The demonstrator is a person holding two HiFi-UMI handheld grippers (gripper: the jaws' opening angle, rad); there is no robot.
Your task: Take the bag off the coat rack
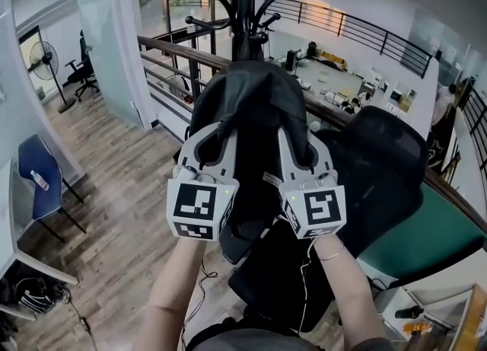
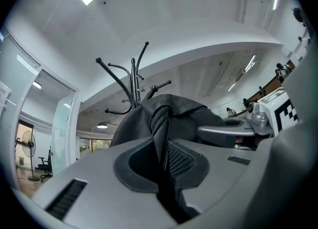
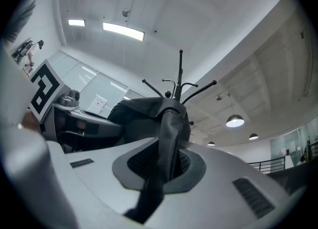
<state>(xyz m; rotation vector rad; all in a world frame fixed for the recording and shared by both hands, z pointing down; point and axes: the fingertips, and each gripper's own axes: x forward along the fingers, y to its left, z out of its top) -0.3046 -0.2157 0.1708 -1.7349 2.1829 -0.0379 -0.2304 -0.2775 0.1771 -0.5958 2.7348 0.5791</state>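
The left tool is nearly closed, its 2 pads pinching a black mesh strap that runs up from between the jaws to the bag. The right tool is closed just as far on a smooth black strap, which also rises from its jaws to the bag. In the head view both tools sit side by side at the centre of the frame, pointing up and away from the person, each held in 1 hand, with their marker cubes toward the lower edge.

The bag, a black backpack, fills the middle of that view, its top lying against the pole of the coat rack, just below the curved black hooks. Whether it hangs on a hook cannot be told.

A black office chair stands at the right of the frame, a wooden floor spreads at the left, and a blue chair sits at the far left.
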